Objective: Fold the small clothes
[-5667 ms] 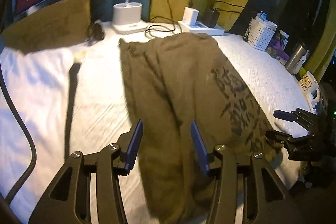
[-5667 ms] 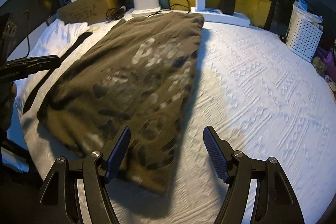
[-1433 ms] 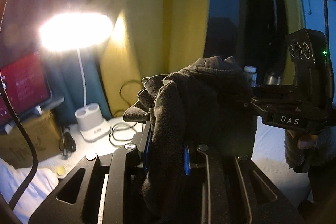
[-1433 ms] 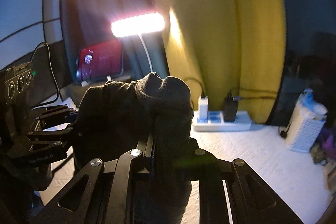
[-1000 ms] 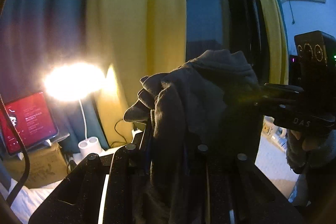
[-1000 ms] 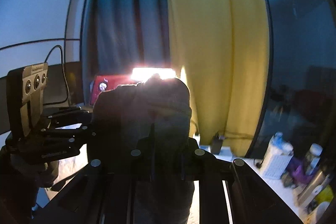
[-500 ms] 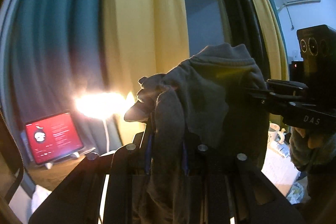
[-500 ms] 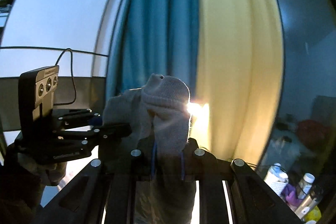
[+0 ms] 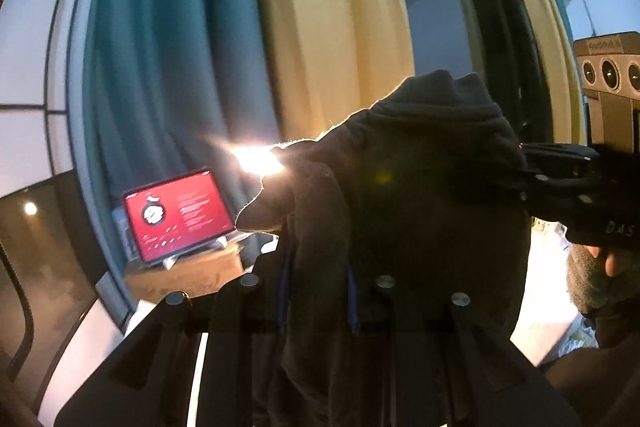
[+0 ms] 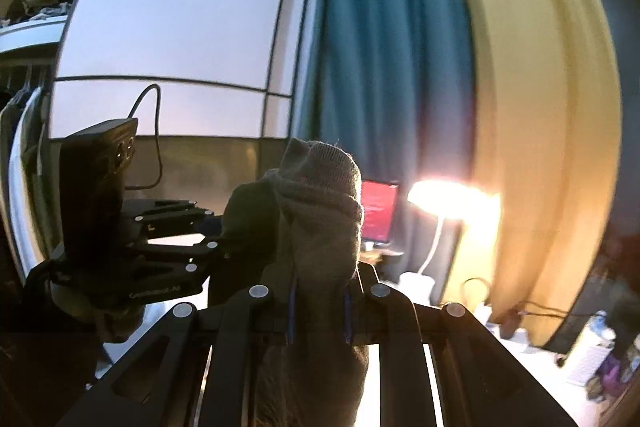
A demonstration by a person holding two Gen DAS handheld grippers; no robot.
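A brown-olive garment (image 9: 420, 187) hangs bunched between both grippers, lifted well off the bed. My left gripper (image 9: 318, 295) is shut on a thick fold of it, and the cloth drapes down over the blue pads. My right gripper (image 10: 320, 311) is shut on another fold of the garment (image 10: 320, 227), which rises in a lump above the fingers. In the left wrist view the right gripper (image 9: 532, 163) comes in from the right and clamps the cloth's far edge. In the right wrist view the left gripper (image 10: 208, 223) holds the cloth from the left. The rest of the garment is hidden below.
Teal and yellow curtains (image 9: 224, 67) fill the background. A lit desk lamp (image 10: 452, 199) glares beside a red laptop screen (image 9: 180, 215) standing on a cardboard box (image 9: 188, 275). White bedding (image 9: 540, 315) shows low at the right, and a white basket (image 10: 588, 359) stands at the far right.
Both grippers have swung sideways with the garment still clamped. The lamp and laptop have slid in the views, and more of the curtains and wall now shows.
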